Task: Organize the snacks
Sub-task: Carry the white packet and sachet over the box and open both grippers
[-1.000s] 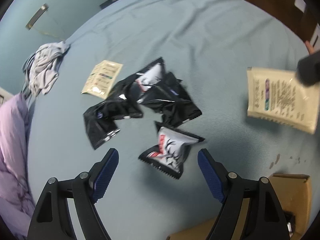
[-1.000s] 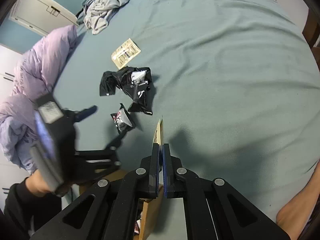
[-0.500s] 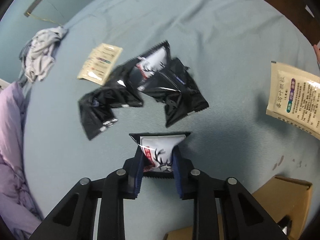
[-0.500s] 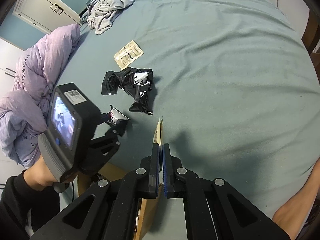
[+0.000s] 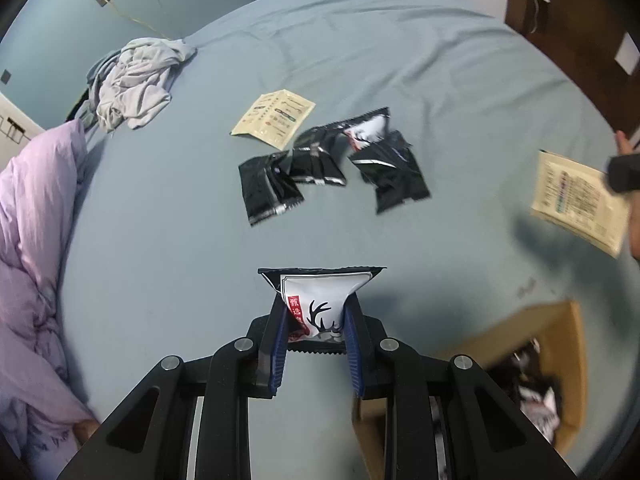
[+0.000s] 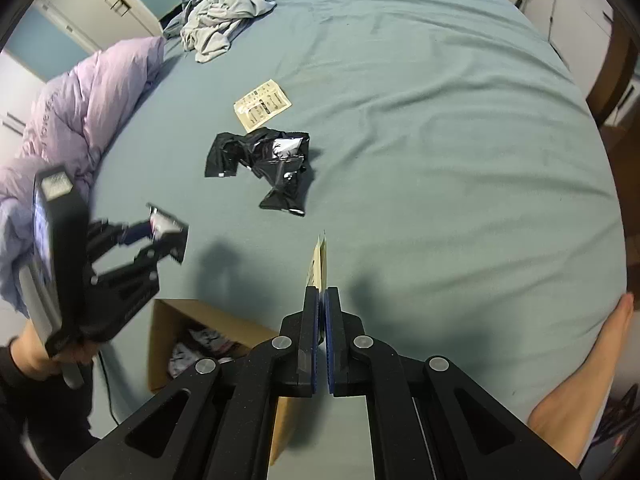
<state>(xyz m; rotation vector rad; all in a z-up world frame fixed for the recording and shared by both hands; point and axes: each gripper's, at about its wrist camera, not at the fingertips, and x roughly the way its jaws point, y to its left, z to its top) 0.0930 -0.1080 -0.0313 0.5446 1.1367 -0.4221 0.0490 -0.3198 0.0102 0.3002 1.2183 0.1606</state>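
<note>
My left gripper [image 5: 316,320] is shut on a black-and-white deer snack packet [image 5: 318,300] and holds it above the blue bed; it also shows in the right wrist view [image 6: 166,230]. My right gripper [image 6: 321,300] is shut on a beige sachet [image 6: 320,258], seen edge-on; the same sachet shows in the left wrist view [image 5: 580,200]. Several black snack packets [image 5: 332,164] lie in a pile mid-bed, also in the right wrist view [image 6: 272,160]. Another beige sachet [image 5: 274,118] lies beyond them. An open cardboard box [image 5: 560,364] with packets inside sits near me.
A purple duvet [image 5: 28,248] is bunched along the left edge. Grey clothes [image 5: 136,80] lie at the far left corner. A wooden chair [image 5: 560,20] stands at the far right. A bare foot [image 6: 592,360] rests at the bed's right edge.
My left gripper closed on the deer packet and lifted it off the bed, drawing back toward the box. My right gripper kept holding the beige sachet in the air.
</note>
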